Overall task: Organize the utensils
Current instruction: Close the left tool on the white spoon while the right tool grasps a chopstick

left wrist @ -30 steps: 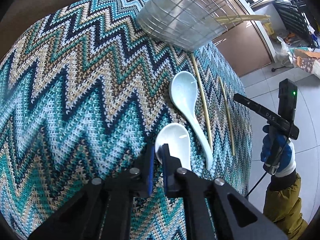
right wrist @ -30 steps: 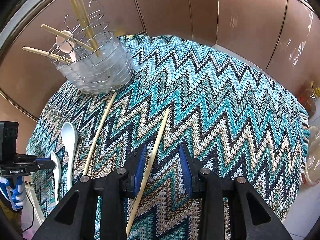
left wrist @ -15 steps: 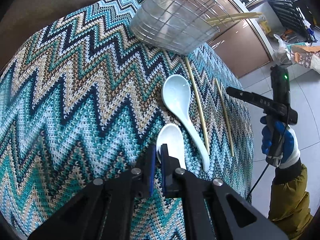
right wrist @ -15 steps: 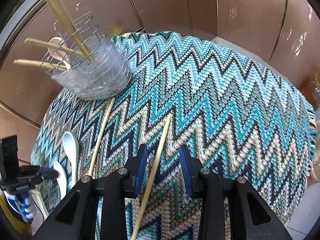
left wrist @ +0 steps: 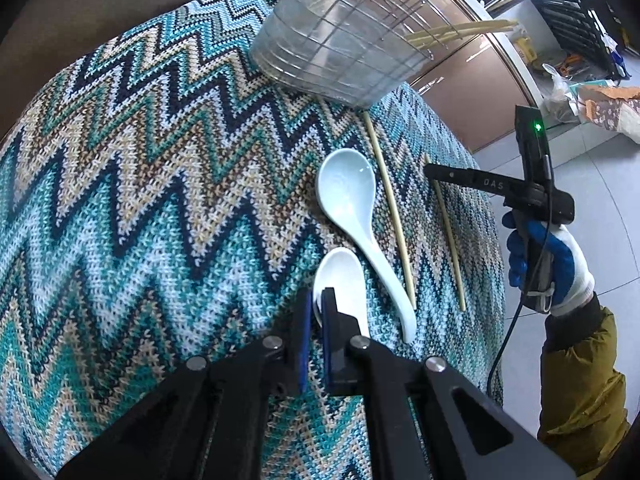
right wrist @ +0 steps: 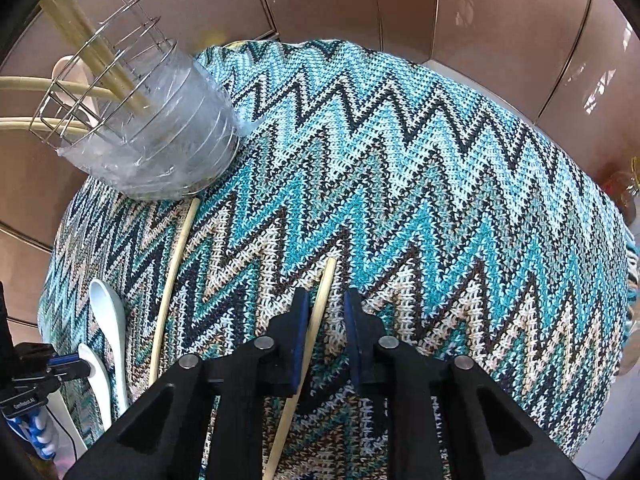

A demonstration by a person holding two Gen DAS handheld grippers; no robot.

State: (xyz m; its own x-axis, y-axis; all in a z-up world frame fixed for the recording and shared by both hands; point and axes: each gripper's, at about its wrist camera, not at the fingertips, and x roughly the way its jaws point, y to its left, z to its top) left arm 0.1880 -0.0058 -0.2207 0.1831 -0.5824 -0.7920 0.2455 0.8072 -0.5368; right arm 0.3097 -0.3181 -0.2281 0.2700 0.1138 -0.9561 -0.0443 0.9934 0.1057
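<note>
White ceramic sits pinched at the bottom centre of the left wrist view: the left tool (left wrist: 316, 312) is clenched on the rim of the near soup spoon (left wrist: 340, 280), which lies on the zigzag-knit counter (left wrist: 140, 184). A lift should go slowly, since an edge grip looks prone to slipping. Low in the right wrist view, the right tool (right wrist: 326, 320) straddles a chopstick (right wrist: 316, 320), jaws apart; centre before squeezing. Farther off, the wire utensil basket (right wrist: 152, 152) waits at upper left.
</note>
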